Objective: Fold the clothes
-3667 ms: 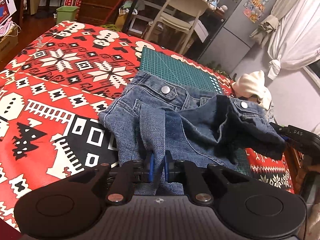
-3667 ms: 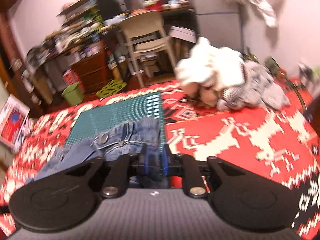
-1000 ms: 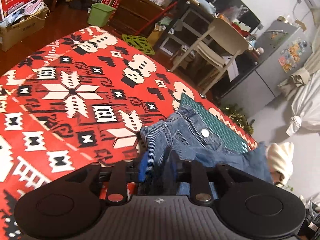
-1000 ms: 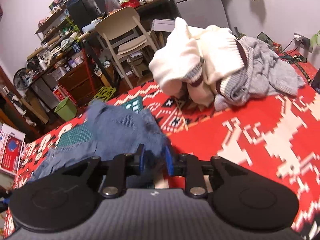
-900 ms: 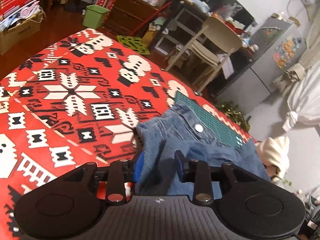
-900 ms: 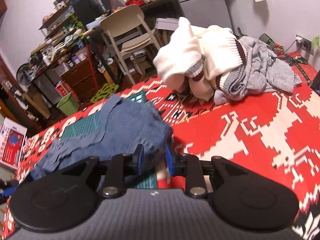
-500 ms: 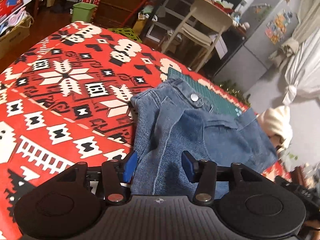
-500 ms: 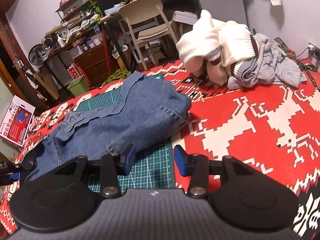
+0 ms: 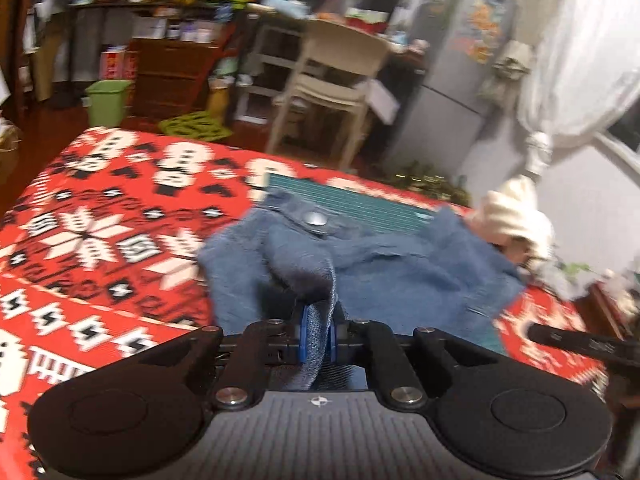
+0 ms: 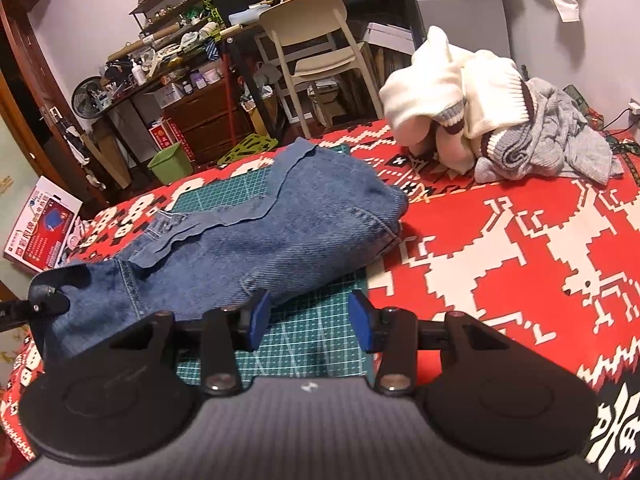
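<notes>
Jeans [image 10: 248, 248] lay folded on a green mat [image 10: 304, 344] over a red patterned blanket [image 10: 520, 264]. Long axis ran from the near left to the far right in the right wrist view, folded end toward a sweater pile [image 10: 480, 120] but apart from it. Blue denim, lighter wavy edge along the top, one metal button [image 9: 315, 219] near the waistband in the left wrist view. Left view was blurred. Left gripper [image 9: 318, 334] was clamped on a raised denim fold, fabric bunched between its blue pads [image 9: 303, 332]. Right gripper [image 10: 310, 318] sat spread wide, holding nothing, over bare mat just beside the jeans' near edge. White chair [image 10: 316, 40] stood beyond the bed.
</notes>
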{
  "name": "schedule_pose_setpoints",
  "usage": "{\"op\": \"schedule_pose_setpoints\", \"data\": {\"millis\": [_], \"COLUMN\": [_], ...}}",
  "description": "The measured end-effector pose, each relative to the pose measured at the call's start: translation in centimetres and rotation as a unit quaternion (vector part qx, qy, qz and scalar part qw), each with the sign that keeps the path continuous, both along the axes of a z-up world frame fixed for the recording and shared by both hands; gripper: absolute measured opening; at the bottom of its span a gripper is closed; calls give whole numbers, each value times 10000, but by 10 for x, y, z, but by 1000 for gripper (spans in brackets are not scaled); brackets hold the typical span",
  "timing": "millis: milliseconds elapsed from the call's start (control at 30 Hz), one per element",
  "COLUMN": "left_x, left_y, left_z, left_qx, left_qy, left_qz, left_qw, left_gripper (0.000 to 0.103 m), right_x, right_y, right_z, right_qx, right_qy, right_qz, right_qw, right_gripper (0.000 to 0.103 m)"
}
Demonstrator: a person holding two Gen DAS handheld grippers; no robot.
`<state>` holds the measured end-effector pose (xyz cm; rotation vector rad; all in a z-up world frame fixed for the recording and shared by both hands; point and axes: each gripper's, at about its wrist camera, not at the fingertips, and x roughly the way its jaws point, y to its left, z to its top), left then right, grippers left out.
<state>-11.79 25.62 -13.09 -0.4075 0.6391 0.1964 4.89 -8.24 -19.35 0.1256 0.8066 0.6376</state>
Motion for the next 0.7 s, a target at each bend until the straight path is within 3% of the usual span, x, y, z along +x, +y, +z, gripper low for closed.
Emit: {"op": "schedule_pose_setpoints", "data": {"millis": [133, 267, 467, 567, 633, 700], "left_x": [-9, -16, -18, -18, -19, -23], "left_y": [-30, -49, -51, -47, -43, -39], "left_z": [-1, -16, -36, -32, -28, -21], "left_qx": [229, 268, 22, -131, -236, -330], "left_qy": [-2, 299, 794, 794, 759, 697], "left_qz": [-738, -1229, -1194, -1105, -1047, -978], "left_qw": [9970, 9916, 9897, 9906, 9913, 9922], "left_gripper": [9, 9, 9, 10, 28, 34], "right_x": [-7, -12, -18, -20, -21, -22], "right_y": [1, 3, 2, -2, -5, -9], "right_z": [6, 7, 6, 7, 9, 10], "right_qx": [122, 135, 164, 174, 186, 201], "right_qy": [10, 33, 87, 92, 88, 87], "right_qz": [90, 194, 208, 199, 184, 157], "right_qw": [9999, 9997, 9996, 9996, 9996, 9996], "right_gripper": [47, 47, 47, 48, 49, 50]}}
